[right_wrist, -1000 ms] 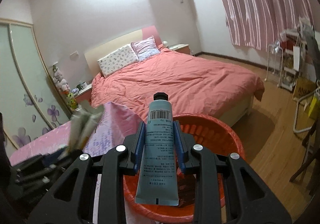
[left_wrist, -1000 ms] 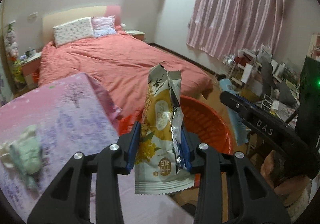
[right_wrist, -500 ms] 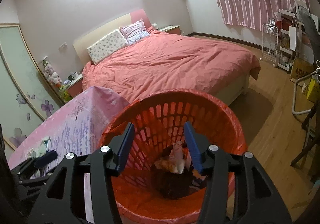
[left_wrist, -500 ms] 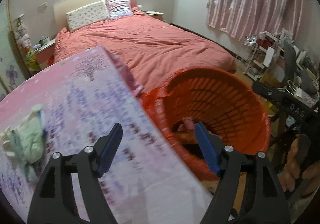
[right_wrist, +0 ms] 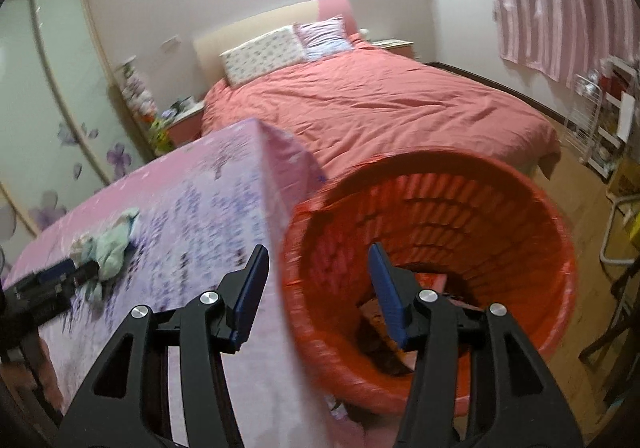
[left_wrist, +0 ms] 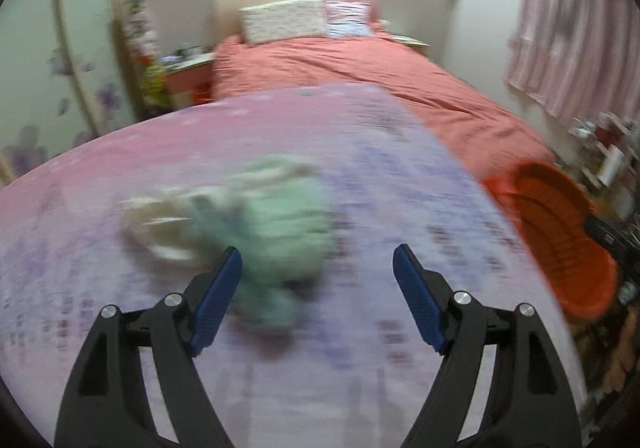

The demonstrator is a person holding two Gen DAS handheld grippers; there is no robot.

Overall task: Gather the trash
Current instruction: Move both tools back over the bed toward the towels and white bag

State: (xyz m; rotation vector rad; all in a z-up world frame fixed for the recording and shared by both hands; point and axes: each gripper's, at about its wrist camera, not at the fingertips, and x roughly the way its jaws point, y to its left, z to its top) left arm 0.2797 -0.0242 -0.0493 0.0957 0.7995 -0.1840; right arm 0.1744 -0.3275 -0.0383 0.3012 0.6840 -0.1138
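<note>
A crumpled pale green and cream wad (left_wrist: 272,224) lies on the table's pink and purple cloth (left_wrist: 360,348), blurred in the left wrist view. My left gripper (left_wrist: 316,252) is open and empty just in front of the wad, its left pad at the wad's near edge. From the right wrist view the wad (right_wrist: 108,244) sits at the far left with the left gripper (right_wrist: 80,270) beside it. My right gripper (right_wrist: 318,248) is open and empty, straddling the table edge and the orange basket's rim (right_wrist: 420,154). Dropped trash (right_wrist: 384,332) lies at the basket's bottom.
The orange basket (left_wrist: 560,232) stands on the floor against the table's right side. Behind both is a bed with a salmon cover (right_wrist: 360,104). Wire shelves (right_wrist: 612,120) and chair legs crowd the wooden floor at the right.
The left gripper let go of a snack bag and the right a blue tube over the basket; both opened. The left swung left over the table to the green wad; the right shifted slightly left.
</note>
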